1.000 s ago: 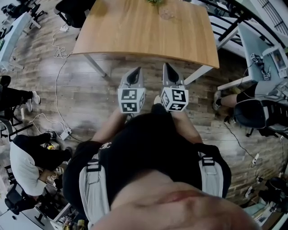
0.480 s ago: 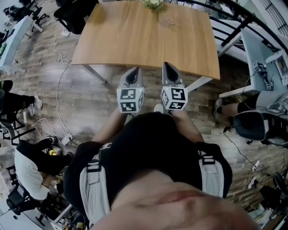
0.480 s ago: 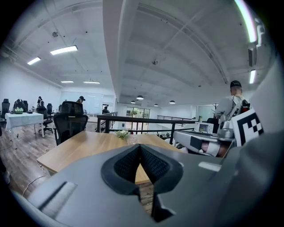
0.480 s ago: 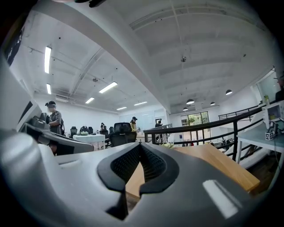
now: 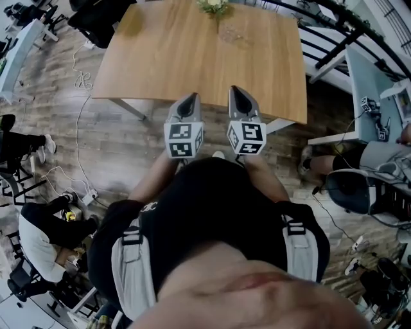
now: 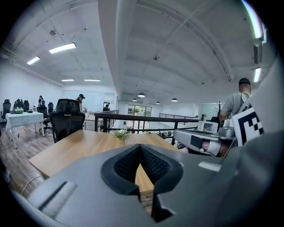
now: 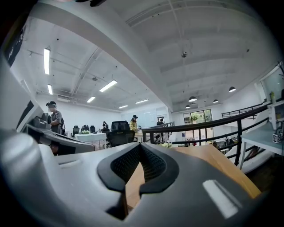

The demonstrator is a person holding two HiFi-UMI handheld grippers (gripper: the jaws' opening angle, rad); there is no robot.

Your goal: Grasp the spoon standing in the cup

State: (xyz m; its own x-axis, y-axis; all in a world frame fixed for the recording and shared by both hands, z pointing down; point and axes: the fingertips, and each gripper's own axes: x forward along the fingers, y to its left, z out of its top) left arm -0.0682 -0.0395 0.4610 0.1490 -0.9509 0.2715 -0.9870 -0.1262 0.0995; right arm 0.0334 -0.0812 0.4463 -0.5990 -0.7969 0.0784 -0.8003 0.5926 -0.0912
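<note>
Cup (image 5: 230, 33), a clear glass whose spoon is too small to make out, stands near the far edge of the wooden table (image 5: 167, 61), beside a flower arrangement (image 5: 214, 5). Left gripper (image 5: 189, 101) and right gripper (image 5: 237, 95) hover side by side at the table's near edge, well apart from the glass, both with jaws pressed together on nothing.

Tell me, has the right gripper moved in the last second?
Yes. The right gripper has gone forward toward the wooden table: its tip barely reached the near edge before, and now overlaps the tabletop.
</note>
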